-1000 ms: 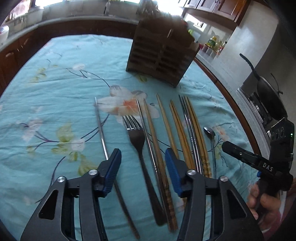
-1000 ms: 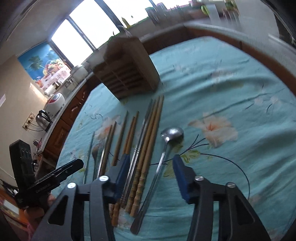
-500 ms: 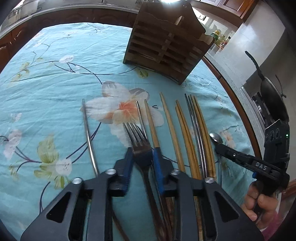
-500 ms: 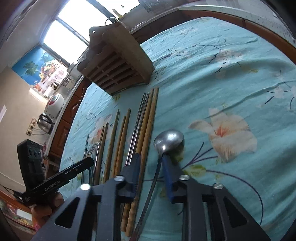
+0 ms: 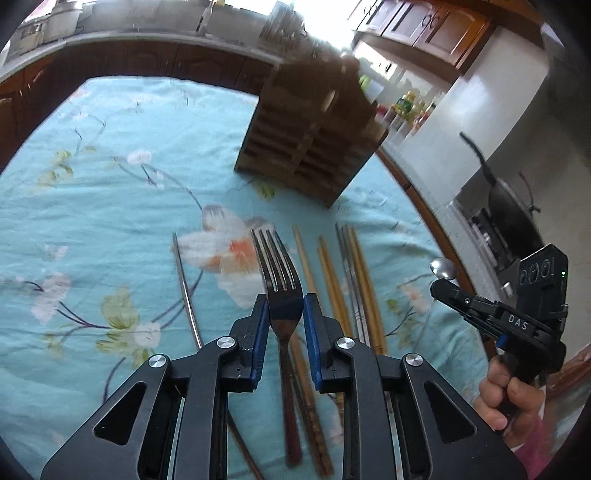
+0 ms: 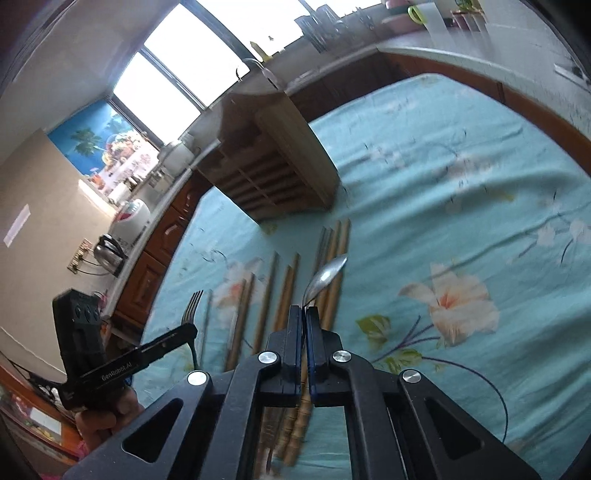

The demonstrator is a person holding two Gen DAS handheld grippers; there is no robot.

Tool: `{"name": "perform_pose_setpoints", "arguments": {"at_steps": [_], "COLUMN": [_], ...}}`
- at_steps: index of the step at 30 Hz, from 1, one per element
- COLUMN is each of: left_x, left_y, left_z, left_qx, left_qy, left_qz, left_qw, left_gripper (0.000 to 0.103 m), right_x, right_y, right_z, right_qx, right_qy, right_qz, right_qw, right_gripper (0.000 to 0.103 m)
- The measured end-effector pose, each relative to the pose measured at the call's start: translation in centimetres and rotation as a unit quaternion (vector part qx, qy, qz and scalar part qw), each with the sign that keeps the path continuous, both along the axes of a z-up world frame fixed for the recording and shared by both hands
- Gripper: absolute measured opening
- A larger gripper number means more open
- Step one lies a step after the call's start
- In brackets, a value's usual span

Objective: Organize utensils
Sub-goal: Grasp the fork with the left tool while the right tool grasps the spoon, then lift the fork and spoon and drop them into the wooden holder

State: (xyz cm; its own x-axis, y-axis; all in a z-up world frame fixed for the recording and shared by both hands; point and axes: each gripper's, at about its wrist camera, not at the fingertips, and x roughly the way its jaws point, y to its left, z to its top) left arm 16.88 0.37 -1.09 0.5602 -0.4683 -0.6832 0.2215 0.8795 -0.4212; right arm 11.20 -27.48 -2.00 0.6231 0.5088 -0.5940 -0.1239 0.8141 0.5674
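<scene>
While our left gripper (image 5: 284, 325) pinches the fork (image 5: 279, 280) at its neck above the floral tablecloth (image 5: 110, 221), our right gripper (image 6: 304, 332) clamps the spoon (image 6: 325, 277) over the chopsticks (image 6: 332, 288) before the wooden rack (image 6: 280, 173).

Kitchen interior. A round table covered by a turquoise floral-print tablecloth (image 5: 110, 206) fills the foreground. Beyond the table's far edge runs a grey countertop (image 5: 155, 37) on dark brown wooden base cabinets (image 6: 155, 266). A large bright window (image 6: 184, 66) admits strong daylight above the counter. A blue tropical poster (image 6: 99, 140) hangs beside the window on a beige wall (image 6: 37, 192). Brown wooden upper cabinets (image 5: 436, 29) meet a white tiled wall (image 5: 480, 110) near a black wok (image 5: 513, 214).
</scene>
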Motion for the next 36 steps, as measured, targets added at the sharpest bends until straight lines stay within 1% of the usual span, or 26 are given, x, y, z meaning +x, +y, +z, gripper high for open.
{"name": "perform_pose_setpoints", "arguments": {"at_steps": [1,4,5,7,12,18,23,27,29,32,33,36], "left_x": [-0.2,-0.5,-0.7,-0.8,-0.5,1.0,3.6,6.2,7.9,10.2,11.2,13.9], "left_y": [0.1,0.7,0.8,0.9,1.5,1.8,1.8,1.4,0.9,-0.2,-0.8,-1.9], "left_z": [0.5,2.2,2.8,3.7,5.6,8.0,10.1,12.2,13.7,15.5,15.9,15.9], "left_qx": [-0.001,-0.011,-0.006,-0.008,-0.017,-0.012,-0.010,-0.010,-0.008,-0.001,0.005,0.017], "left_qy": [-0.006,-0.025,-0.035,-0.052,-0.079,-0.116,-0.147,-0.183,-0.209,-0.246,-0.258,-0.274], "left_qz": [0.001,0.003,0.006,0.009,0.017,0.025,0.039,0.060,0.074,0.088,0.094,0.105], "left_qw": [1.0000,0.9996,0.9994,0.9986,0.9966,0.9929,0.9884,0.9813,0.9751,0.9653,0.9614,0.9557], "left_gripper": [0.003,0.002,0.002,0.002,0.002,0.002,0.002,0.002,0.002,0.002,0.002,0.002], "right_x": [0.0,-0.2,-0.2,-0.3,0.1,1.7,3.3,5.0,6.2,8.0,8.8,10.9], "right_y": [0.1,0.0,-0.1,0.0,0.3,0.7,1.2,1.3,1.6,1.7,1.9,2.7], "right_z": [0.5,2.4,3.0,3.9,6.3,8.8,10.8,12.7,14.0,15.4,15.8,16.0], "right_qx": [-0.003,-0.004,-0.003,-0.005,-0.023,-0.048,-0.069,-0.094,-0.113,-0.121,-0.125,-0.140], "right_qy": [-0.007,-0.029,-0.037,-0.049,-0.084,-0.122,-0.152,-0.181,-0.201,-0.216,-0.223,-0.235], "right_qz": [-0.001,-0.004,-0.004,-0.006,-0.011,-0.021,-0.032,-0.047,-0.059,-0.069,-0.072,-0.073], "right_qw": [1.000,1.000,0.999,0.999,0.996,0.991,0.985,0.978,0.971,0.966,0.964,0.959], "right_gripper": [0.002,0.002,0.002,0.002,0.002,0.002,0.002,0.002,0.002,0.002,0.002,0.002]}}
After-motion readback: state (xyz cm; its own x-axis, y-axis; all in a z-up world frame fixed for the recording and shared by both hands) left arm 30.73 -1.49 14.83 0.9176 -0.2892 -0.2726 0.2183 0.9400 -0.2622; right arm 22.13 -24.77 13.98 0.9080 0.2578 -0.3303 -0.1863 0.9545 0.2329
